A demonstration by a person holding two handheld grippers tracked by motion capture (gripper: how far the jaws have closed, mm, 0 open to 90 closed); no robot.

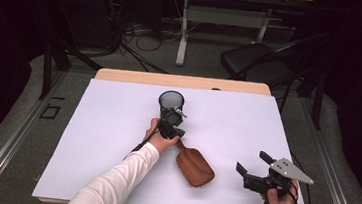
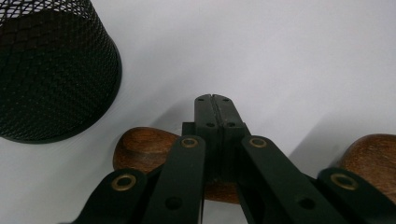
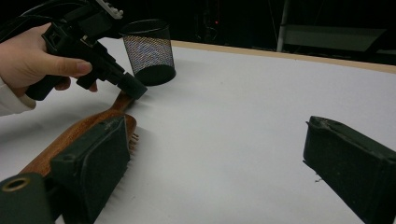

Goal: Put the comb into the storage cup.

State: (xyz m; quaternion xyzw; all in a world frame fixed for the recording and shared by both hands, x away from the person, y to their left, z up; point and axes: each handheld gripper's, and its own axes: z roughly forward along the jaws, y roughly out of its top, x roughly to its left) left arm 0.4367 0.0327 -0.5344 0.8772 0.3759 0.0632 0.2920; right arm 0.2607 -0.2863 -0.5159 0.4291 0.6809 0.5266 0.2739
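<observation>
A brown wooden hairbrush (image 1: 195, 166) lies bristles down on the white table cover, its handle pointing toward a black mesh cup (image 1: 171, 101). My left gripper (image 1: 175, 130) is shut, jaws pressed together, tips right over the handle (image 2: 140, 147); whether they touch it I cannot tell. The handle runs crosswise behind the jaws, not between them. The cup (image 2: 51, 70) stands upright just beyond. My right gripper (image 1: 252, 161) is open near the table's front right, with nothing between its jaws. In the right gripper view (image 3: 219, 158) the brush (image 3: 84, 128) lies by its left jaw.
The white cover (image 1: 116, 126) spans the wooden table. Behind the table are a black chair (image 1: 253, 61), a desk leg and floor cables.
</observation>
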